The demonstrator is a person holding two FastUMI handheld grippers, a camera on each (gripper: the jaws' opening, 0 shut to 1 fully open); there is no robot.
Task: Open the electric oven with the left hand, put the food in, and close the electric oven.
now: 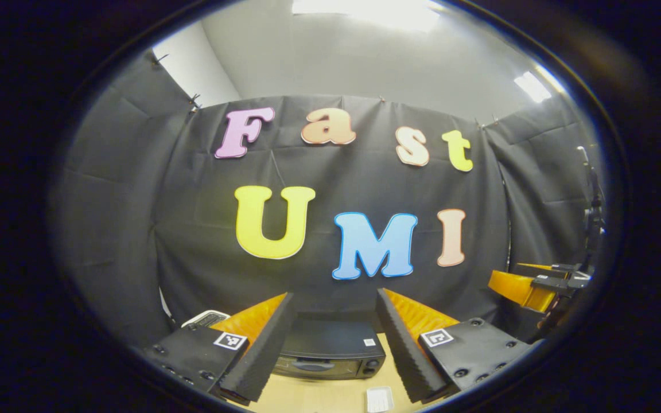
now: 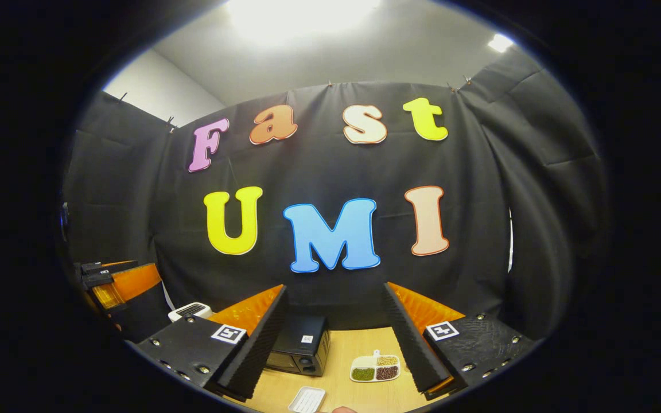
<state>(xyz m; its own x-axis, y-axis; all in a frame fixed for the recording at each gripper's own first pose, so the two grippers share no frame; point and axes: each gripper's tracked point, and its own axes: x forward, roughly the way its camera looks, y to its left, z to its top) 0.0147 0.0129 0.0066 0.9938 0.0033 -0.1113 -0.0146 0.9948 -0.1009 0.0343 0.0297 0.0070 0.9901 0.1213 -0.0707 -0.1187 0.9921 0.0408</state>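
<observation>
Left claw (image 1: 333, 350): fingers spread wide apart, nothing between them; raised above the desk and pointed at the booth's back wall. It also appears at the left edge of the right gripper view, held up in the air.
Right claw (image 2: 333, 344): fingers spread wide apart, nothing held; raised above the desk. It also appears at the right edge of the left gripper view, where its finger state cannot be told.
Electric oven (image 1: 330, 350): black, stands on the desk against the back wall. In the left gripper view it sits directly between the left claw's fingers but well beyond them, no contact. Door closed, handle across the front, knobs at the right end of the front panel.
Electric oven, right gripper view (image 2: 300, 344): seen at an angle, partly behind the left finger of the right claw.
Desk (image 2: 359, 344): light wooden surface.
Divided dish (image 2: 375, 368): white, compartments filled with green, dark and pale contents; lies on the desk, right of the oven and apart from it.
White tray (image 2: 307, 400): small, ribbed, rests on the desk at the near edge, in front of the oven. The same item lies low in the left gripper view (image 1: 380, 398).
White device (image 2: 190, 311): stands on the desk left of the oven, near the wall; type cannot be told.
</observation>
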